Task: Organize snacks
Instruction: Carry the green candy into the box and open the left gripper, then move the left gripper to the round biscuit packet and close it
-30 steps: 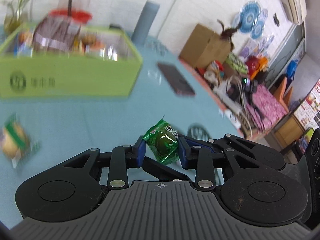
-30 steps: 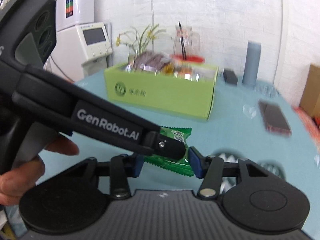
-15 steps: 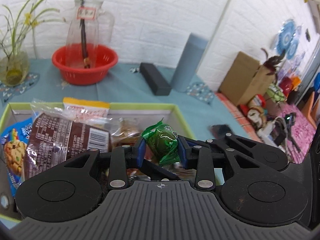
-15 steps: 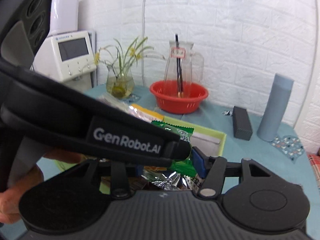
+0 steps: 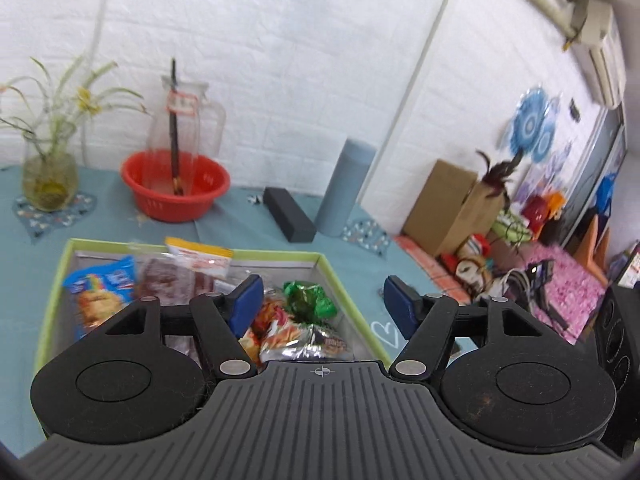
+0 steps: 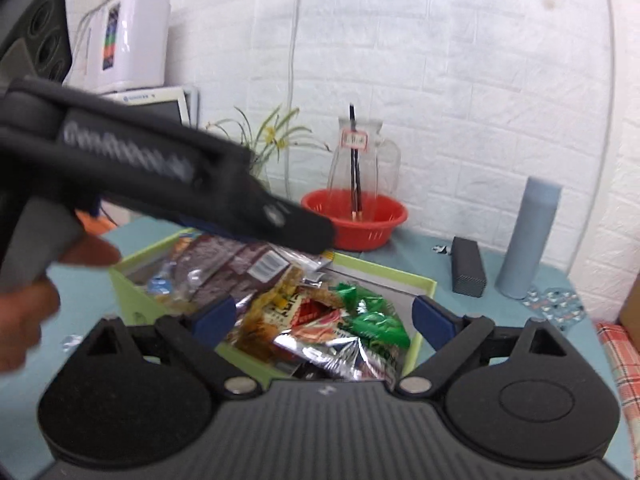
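Inside green box (image 5: pixel 352 304), crinkly foil snacks (image 5: pixel 308 300)

text: none legible | claw body (image 6: pixel 132 160) lettering: blurred | snack labels: unreadable

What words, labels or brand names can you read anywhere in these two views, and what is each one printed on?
None reads clearly.
White lettering on the side of the left gripper, seen in the right wrist view: motion-blurred.
Red label on the glass pitcher: too blurred.
Print and barcode on the brown snack packet: too small.
Print on the blue snack bag: blurred.
Red and yellow wrapper: characters show, not readable.
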`<state>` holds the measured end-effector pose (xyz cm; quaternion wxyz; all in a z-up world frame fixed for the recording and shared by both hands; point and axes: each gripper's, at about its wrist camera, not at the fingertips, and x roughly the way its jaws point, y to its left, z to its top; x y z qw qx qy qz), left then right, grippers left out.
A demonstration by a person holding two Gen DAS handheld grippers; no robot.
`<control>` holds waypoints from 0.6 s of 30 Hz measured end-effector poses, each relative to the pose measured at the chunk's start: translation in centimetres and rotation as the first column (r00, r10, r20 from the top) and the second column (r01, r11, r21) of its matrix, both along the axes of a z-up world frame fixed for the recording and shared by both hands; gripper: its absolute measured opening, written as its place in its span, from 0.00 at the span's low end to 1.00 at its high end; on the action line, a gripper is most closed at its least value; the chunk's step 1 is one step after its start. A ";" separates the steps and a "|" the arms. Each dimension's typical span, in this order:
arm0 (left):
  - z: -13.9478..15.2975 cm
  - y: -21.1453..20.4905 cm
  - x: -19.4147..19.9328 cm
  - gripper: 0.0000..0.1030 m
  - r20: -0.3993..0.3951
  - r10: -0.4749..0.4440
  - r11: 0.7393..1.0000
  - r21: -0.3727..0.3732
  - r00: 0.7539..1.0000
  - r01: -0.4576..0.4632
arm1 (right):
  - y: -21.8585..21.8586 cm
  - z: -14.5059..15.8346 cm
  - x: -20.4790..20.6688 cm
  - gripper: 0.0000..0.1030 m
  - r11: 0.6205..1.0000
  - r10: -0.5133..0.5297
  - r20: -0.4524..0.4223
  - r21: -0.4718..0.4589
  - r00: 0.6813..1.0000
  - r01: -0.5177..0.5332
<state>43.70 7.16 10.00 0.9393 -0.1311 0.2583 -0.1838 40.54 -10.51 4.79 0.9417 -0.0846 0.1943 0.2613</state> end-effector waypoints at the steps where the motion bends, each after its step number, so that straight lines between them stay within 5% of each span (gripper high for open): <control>1: 0.2 0.9 -1.5 0.59 0.007 0.009 1.000 -0.001 1.000 -0.009 | -0.5 0.1 -1.3 0.91 1.000 -0.003 -0.003 0.011 1.000 0.003; 5: -1.0 4.4 -6.6 0.62 -0.018 0.070 0.997 0.018 0.997 -0.070 | -1.2 -2.0 -6.3 0.91 0.995 0.003 -0.094 0.101 0.996 0.007; 10: -6.8 9.1 -8.6 0.60 -0.167 0.187 0.981 0.084 0.968 -0.175 | 2.4 -6.1 -9.4 0.91 0.987 0.097 -0.253 0.150 0.963 -0.060; 15: -11.4 13.0 -7.6 0.50 -0.344 0.239 0.969 0.030 0.908 -0.244 | 8.9 -7.7 -9.0 0.91 0.979 0.205 -0.269 0.042 0.941 -0.202; 18: -12.2 13.9 -7.9 0.49 -0.366 0.208 0.972 -0.023 0.907 -0.232 | 11.4 -8.2 -7.7 0.91 0.968 0.237 -0.272 -0.013 0.933 -0.250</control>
